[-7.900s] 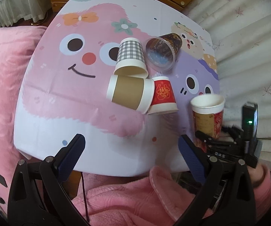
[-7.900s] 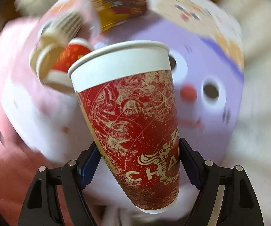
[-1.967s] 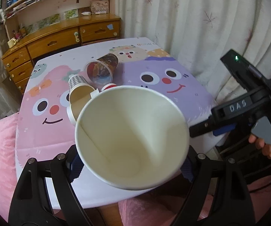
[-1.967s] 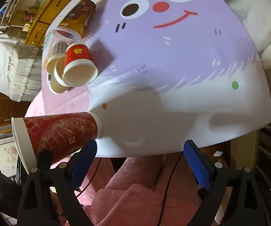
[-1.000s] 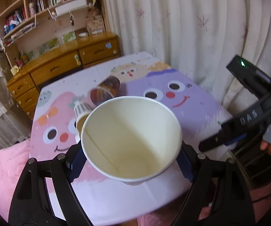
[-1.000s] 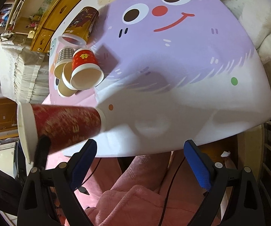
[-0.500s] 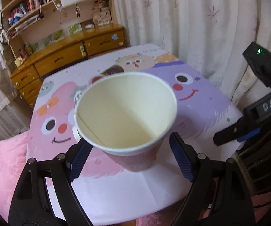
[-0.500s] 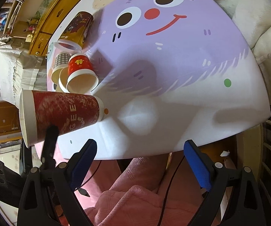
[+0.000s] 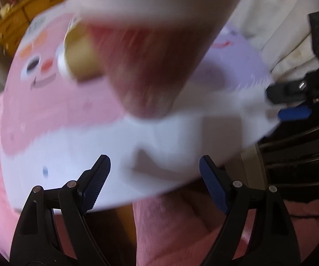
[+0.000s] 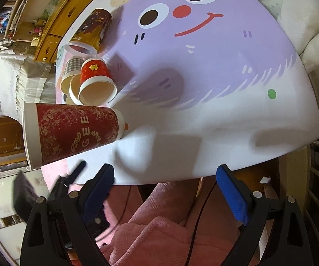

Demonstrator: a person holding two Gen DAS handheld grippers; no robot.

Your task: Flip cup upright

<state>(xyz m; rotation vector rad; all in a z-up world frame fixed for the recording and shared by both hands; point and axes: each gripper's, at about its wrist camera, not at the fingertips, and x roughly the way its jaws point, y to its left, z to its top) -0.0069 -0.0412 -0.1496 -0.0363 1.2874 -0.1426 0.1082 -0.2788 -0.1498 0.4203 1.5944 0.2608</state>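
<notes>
we judge the flip of the tall red paper cup with the white rim [image 9: 150, 51] done: in the left wrist view it fills the upper centre, mouth up and base on the pink and white cartoon tablecloth [image 9: 59, 119]. the left claw [image 9: 155, 175] is spread wide at the bottom centre, both pads clear of the cup and holding nothing. the right claw [image 10: 166, 186] is spread and empty too, at the bottom of its own view.

what is left, by our reading: four more cups in a cluster at the upper left of the right wrist view, a small red cup [image 10: 96, 82], a checked cup [image 10: 69, 73], a brown cup [image 10: 74, 90] and a clear printed cup [image 10: 88, 33], all on their sides.

the left view is badly blurred, so we cannot confirm the base sits flat; the cup's rim is cut off at the top. in the right view the cup appears sideways at the centre left.
</notes>
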